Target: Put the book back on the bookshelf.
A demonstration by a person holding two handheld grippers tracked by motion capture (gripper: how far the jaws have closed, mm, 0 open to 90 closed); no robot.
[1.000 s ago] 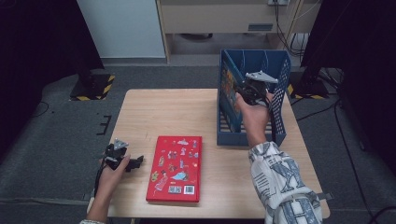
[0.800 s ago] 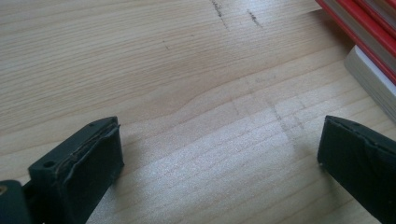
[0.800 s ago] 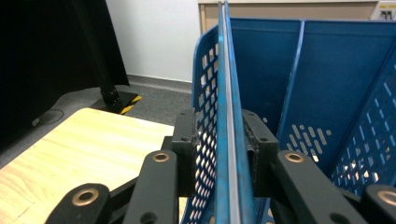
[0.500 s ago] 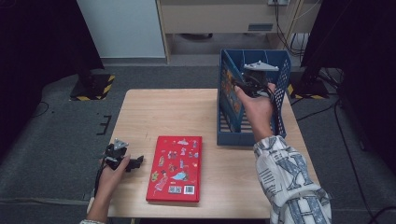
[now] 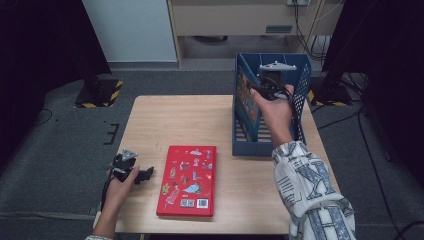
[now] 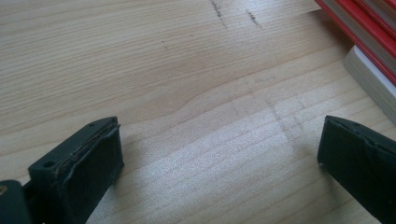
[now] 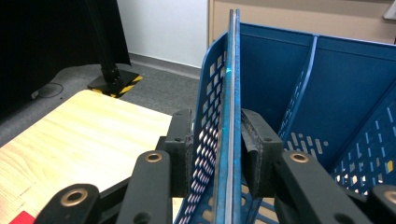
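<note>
From above, the right gripper (image 5: 272, 80) is raised over the blue rack (image 5: 302, 95) at the far right of the bench (image 5: 180, 120), at the rack's left compartment, where a thin book (image 5: 245, 92) with a picture cover stands against the wall. The left gripper (image 5: 134, 172) rests low on the bench near its left edge, just beside the red book (image 5: 187, 180) lying flat near the front.

In the left gripper view the jaws stand wide apart with nothing between them, bare wood below and the red book's edge (image 6: 369, 42) at upper right.

In the right gripper view the jaws are nearly shut, pinching the thin book (image 7: 232, 116) together with the rack's perforated wall (image 7: 210, 112), both upright.

The risk, as I judge it, lies in that shared pinch: if the hand lifts or pulls now, the rack could tip or drag across the bench. If it lets go carelessly, the book might lean and slide down inside the compartment.
</note>
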